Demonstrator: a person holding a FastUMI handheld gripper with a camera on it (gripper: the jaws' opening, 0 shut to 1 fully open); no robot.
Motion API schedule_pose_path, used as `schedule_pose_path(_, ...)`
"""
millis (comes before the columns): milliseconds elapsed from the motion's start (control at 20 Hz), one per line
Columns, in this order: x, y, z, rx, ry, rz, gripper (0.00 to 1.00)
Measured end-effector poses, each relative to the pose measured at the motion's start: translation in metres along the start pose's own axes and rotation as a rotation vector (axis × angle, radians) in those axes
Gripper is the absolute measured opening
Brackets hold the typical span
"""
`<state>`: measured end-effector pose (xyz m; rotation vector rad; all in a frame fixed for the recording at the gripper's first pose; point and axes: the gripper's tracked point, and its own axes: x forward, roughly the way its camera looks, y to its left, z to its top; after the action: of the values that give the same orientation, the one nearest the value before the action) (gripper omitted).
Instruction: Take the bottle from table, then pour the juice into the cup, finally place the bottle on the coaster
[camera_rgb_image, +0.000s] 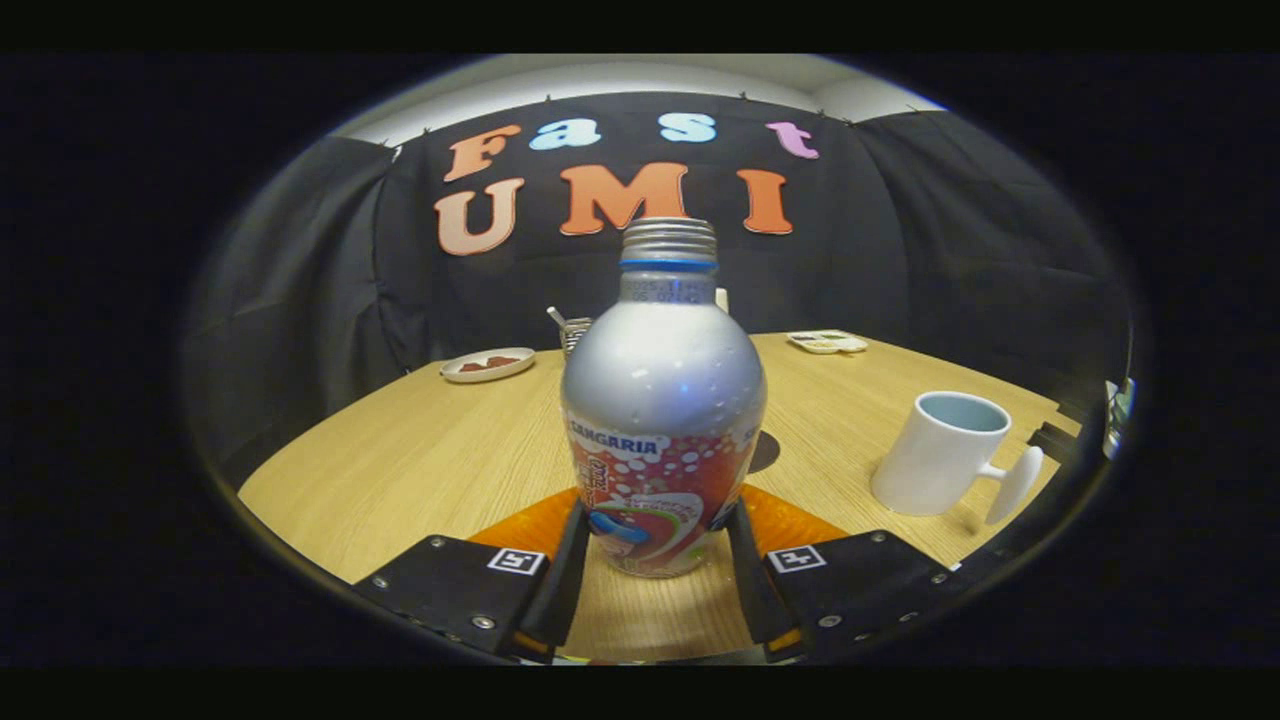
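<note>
Between the two fingers of the gripper (655, 560) stands the bottle (662, 420), upright on the wooden table (400, 470), its lower labelled body flanked closely on both sides. The fingers appear to meet its sides, but whether both press firmly cannot be told; the base still seems to rest on the tabletop. The neck is uncapped, its threads bare. Step in hand, by judgement: securing the bottle before lifting. A good grip would be square across the widest labelled part, closed evenly so the rounded body does not twist, then a straight vertical lift to keep the open mouth level. Just behind the bottle, a dark round patch (762, 452) lies on the table, possibly the coaster, mostly hidden. Off to the right, well apart, sits the white cup (945, 455), mouth up, handle pointing away from the bottle; the pour would want a slow tilt over its rim. Beyond, near the far edge, lie a small plate (487, 365) and a shallow dish (826, 342).
</note>
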<state>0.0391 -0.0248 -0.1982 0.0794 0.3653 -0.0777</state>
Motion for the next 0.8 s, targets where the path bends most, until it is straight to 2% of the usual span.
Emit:
schedule_pose_path(550, -0.017, 0.017, 0.055, 0.428, -0.068, 0.169, 0.67)
schedule_pose_path(800, -0.014, 0.016, 0.063, 0.657, -0.058, 0.194, 0.66)
